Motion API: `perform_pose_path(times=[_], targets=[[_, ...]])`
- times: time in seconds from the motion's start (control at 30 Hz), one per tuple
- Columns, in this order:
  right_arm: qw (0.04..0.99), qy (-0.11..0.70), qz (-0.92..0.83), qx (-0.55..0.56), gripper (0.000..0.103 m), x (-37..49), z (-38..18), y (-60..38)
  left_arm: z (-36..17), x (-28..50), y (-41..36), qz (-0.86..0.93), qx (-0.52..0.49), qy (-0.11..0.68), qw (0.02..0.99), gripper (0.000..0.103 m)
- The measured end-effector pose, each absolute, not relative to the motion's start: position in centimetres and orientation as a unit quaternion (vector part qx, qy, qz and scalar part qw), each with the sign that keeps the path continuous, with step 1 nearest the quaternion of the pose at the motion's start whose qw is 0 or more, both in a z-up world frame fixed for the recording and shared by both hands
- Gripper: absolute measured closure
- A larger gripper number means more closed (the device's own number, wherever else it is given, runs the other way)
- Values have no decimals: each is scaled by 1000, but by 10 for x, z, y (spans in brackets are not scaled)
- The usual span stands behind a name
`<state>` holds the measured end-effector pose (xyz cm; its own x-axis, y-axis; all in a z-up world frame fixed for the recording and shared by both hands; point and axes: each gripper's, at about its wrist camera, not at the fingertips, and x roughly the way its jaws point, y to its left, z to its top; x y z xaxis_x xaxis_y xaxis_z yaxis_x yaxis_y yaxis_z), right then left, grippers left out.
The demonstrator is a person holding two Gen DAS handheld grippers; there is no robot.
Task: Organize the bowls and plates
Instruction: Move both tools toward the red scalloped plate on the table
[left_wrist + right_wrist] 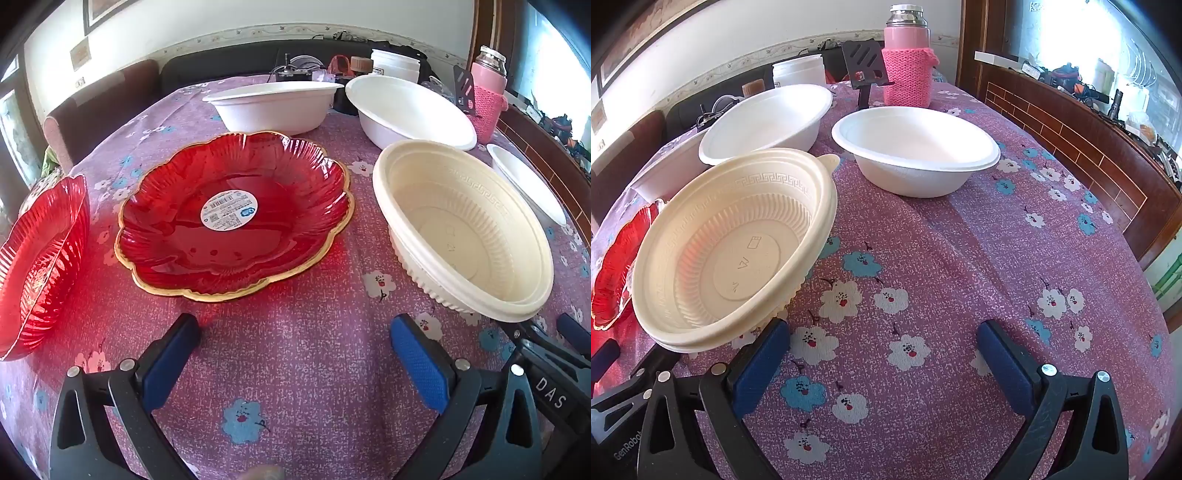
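Observation:
A red glass plate with a gold rim lies ahead of my left gripper, which is open and empty above the tablecloth. A second red plate sits at the far left. A cream plastic bowl stands to the right; it also shows in the right wrist view, just left of my right gripper, which is open and empty. Two white foam bowls stand further back. Another white bowl stands ahead of the right gripper; only its edge shows in the left view.
A pink thermos in a knitted sleeve, a black stand and a white jar stand at the table's far end. A wooden ledge runs along the right side. A chair stands at the far left.

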<state>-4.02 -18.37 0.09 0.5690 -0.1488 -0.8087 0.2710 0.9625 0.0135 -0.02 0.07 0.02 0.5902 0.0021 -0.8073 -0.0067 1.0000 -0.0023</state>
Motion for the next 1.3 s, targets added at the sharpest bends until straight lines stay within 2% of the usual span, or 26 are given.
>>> perform_pose_path(times=[0.13,0.3,0.47,0.67,0.77,0.87,0.97,1.07,1.23,1.3], targets=[[882,450,-120,67,1,-40,1,-184,1,2,9,4,-11,465,885,0],[882,451,-119,68,1,-40,1,-184,6,-11,6,-42,26,496,867,0],[872,469,-118,70,1,-36,2,-184,7,-34,5,-25,26,477,878,0],[864,490,-96,62,1,-35,1,-186,12,-43,5,-61,30,497,865,0],[857,502,-95,64,1,-48,3,-189,22,-53,19,-105,-16,490,865,5],[852,507,-105,83,3,-68,8,-196,54,-72,44,-129,-62,444,885,5],[874,467,-110,76,3,-92,33,-198,94,-89,76,-110,-82,388,911,5],[914,389,-96,68,3,-118,79,-192,139,-101,109,-99,-91,338,932,6],[977,204,-56,20,3,-149,180,-153,232,-121,165,-54,-79,237,967,6],[986,166,-8,30,1,-146,211,-139,266,-124,178,-20,-55,207,977,3]])
